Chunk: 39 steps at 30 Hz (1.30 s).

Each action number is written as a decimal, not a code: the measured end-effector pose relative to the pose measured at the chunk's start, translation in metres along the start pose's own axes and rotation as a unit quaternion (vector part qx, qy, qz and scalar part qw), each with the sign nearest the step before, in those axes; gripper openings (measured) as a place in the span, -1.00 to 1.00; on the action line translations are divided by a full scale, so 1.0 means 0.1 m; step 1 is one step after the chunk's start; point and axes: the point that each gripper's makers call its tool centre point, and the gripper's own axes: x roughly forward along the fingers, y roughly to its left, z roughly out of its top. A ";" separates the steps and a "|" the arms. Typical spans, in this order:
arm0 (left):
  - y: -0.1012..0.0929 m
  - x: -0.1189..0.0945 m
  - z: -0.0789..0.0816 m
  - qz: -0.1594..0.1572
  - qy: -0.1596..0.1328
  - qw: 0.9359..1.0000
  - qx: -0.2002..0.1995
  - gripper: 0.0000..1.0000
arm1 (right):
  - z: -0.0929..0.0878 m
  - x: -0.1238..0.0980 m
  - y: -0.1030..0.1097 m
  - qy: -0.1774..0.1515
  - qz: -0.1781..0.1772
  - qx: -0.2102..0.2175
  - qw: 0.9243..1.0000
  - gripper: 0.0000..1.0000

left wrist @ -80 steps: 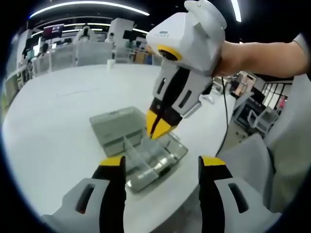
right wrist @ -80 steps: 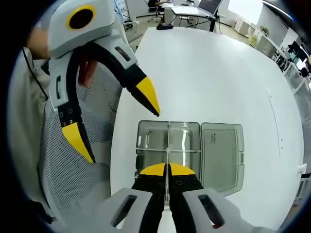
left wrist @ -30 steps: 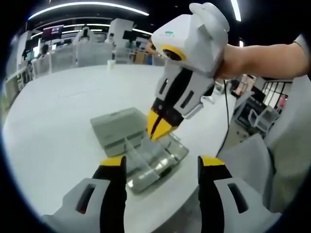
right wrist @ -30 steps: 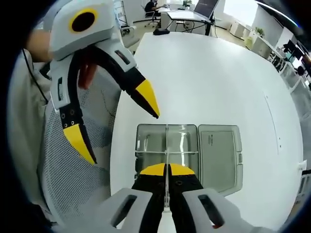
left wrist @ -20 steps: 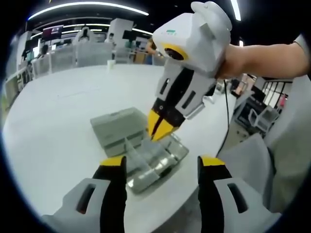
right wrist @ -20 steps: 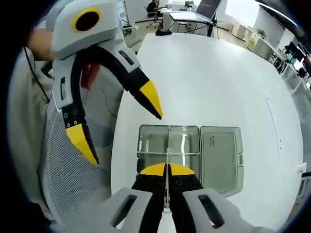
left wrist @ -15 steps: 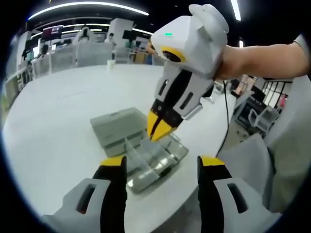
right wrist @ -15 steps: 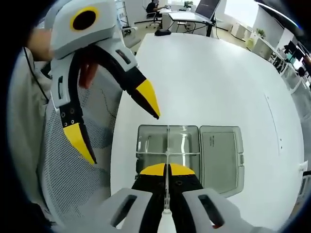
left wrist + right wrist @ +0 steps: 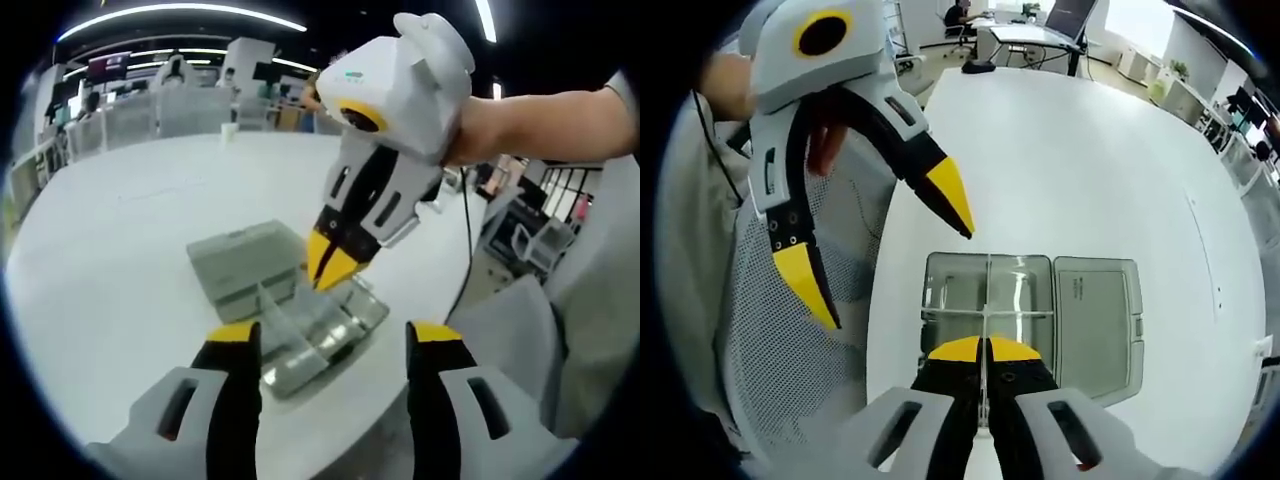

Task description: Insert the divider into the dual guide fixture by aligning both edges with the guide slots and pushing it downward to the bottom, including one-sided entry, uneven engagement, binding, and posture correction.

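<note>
Right gripper [image 9: 984, 352] pinches the divider [image 9: 986, 300] directly over the tray [image 9: 940, 290]; long axis runs near-to-far. Left gripper [image 9: 325, 338] spread, idle.

Bare white tabletop [image 9: 1080, 160] lies open beyond the clear plastic box [image 9: 1030, 310]. The right gripper [image 9: 335, 268] stands over its compartments; the left gripper [image 9: 885, 245] hangs beside it.

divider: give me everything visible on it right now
The divider is a thin, clear plastic strip, seen edge-on in the right gripper view. It stands upright along the middle of the box, crossing a second clear strip there. The right gripper is shut on its near end. The left gripper hangs open beside it, not touching.
</note>
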 end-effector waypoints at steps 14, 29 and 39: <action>0.00 0.00 0.00 0.001 0.000 1.000 0.000 0.13 | 0.00 0.04 -0.01 -0.003 0.002 -0.004 1.000 -1.00; 0.01 0.00 0.01 0.003 -0.001 1.000 -0.001 0.12 | -0.07 0.11 -0.03 -0.011 0.000 0.003 1.000 -1.00; 0.03 -0.02 -0.01 0.004 0.001 1.000 -0.001 0.12 | -0.11 0.17 -0.03 -0.018 0.003 0.010 1.000 -1.00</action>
